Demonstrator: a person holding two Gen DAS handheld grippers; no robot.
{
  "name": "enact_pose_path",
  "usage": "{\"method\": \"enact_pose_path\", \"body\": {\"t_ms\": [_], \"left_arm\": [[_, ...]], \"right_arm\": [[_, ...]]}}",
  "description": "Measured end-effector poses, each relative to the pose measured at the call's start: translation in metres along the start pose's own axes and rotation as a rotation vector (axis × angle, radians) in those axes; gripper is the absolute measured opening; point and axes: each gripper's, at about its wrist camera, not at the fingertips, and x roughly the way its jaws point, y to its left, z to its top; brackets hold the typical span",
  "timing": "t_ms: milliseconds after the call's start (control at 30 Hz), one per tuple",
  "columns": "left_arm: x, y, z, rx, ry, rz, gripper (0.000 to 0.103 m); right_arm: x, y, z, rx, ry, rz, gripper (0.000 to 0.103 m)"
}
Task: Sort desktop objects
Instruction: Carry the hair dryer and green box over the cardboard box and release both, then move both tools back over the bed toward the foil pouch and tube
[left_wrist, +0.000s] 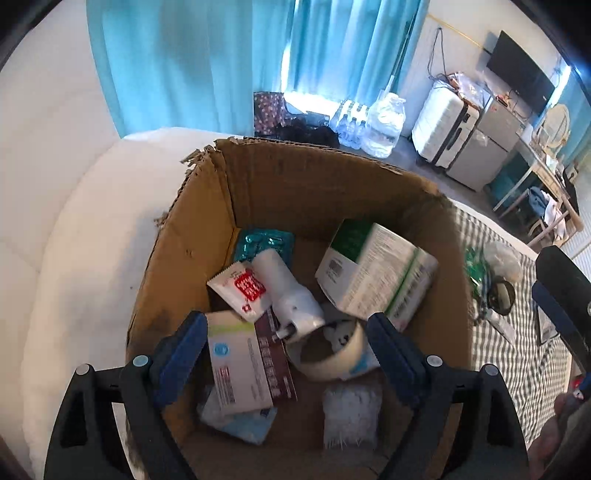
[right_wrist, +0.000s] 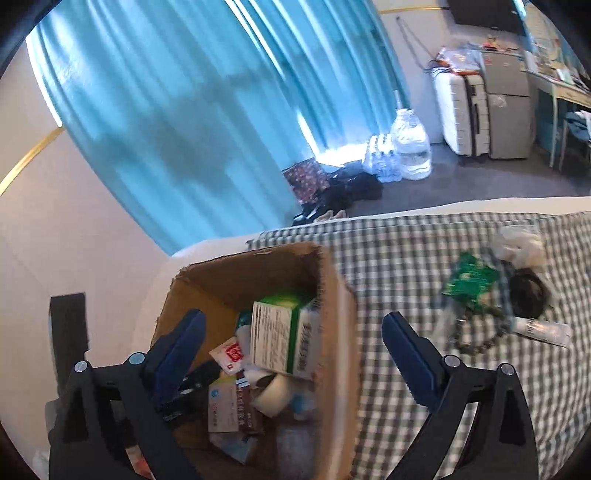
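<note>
An open cardboard box stands on the bed and holds a green-and-white carton, a white bottle, a red-and-white sachet, a tape roll, flat medicine boxes and a teal blister pack. My left gripper is open and empty above the box. My right gripper is open and empty over the box's right wall; the carton shows inside.
On the checked cloth right of the box lie a green packet, a dark round object, a crumpled white bag, a bead string and a white tube. White bedding lies left of the box.
</note>
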Motion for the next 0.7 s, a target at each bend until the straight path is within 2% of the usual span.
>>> {"method": "enact_pose_path", "body": {"t_ms": [200, 367, 567, 700], "left_arm": [[-0.037, -0.029, -0.019, 0.040, -0.029, -0.022, 0.091], [-0.079, -0.081, -0.033, 0.074, -0.080, -0.082, 0.092], [-0.118, -0.150, -0.052, 0.162, -0.164, -0.125, 0.101], [-0.131, -0.191, -0.071, 0.217, -0.196, -0.141, 0.103]], "right_arm": [[-0.057, -0.031, -0.005, 0.001, -0.068, -0.068, 0.096], [-0.115, -0.063, -0.008, 0.018, -0.142, -0.120, 0.096], [-0.186, -0.098, -0.016, 0.007, -0.244, -0.214, 0.096], [-0.223, -0.126, -0.025, 0.009, -0.256, -0.252, 0.097]]}}
